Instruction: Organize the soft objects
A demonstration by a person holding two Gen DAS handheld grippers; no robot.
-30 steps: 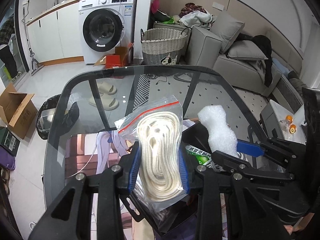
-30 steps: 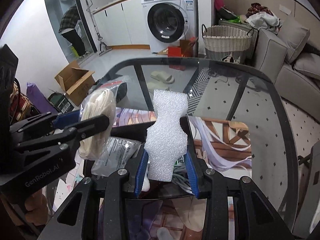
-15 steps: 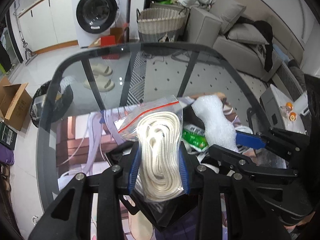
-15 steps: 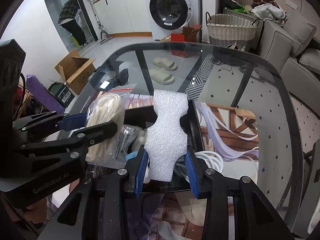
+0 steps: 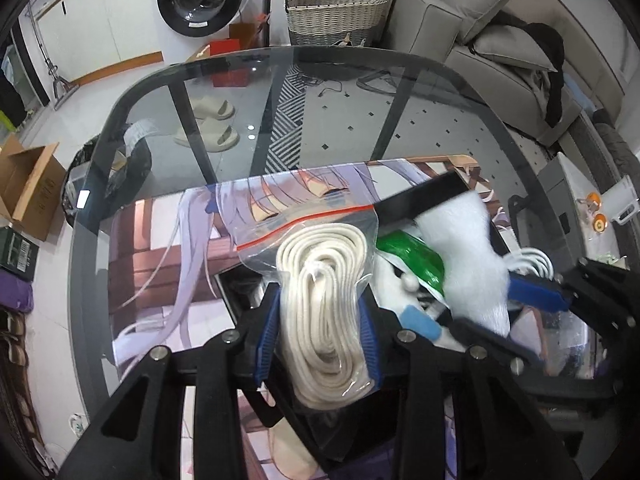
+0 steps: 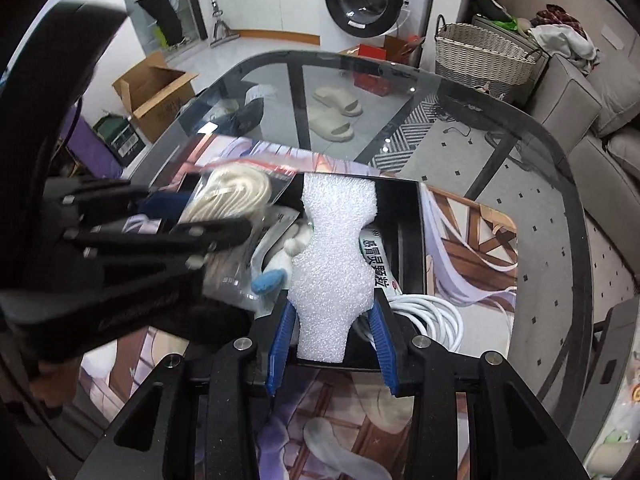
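My left gripper is shut on a clear zip bag of coiled cream rope, held over the left part of a black tray. In the right wrist view the bag and the left gripper show at the left. My right gripper is shut on a white foam piece, held over the black tray. The foam shows blurred in the left wrist view.
The tray holds a green packet, a white plush with a blue tip and a coiled white cable. It lies on an anime mat on a glass table. A wicker basket and sofa stand beyond.
Both grippers have tilted down and lowered toward the tray, keeping their hold on the rope bag and the foam. The far table edge now sits higher in both views.
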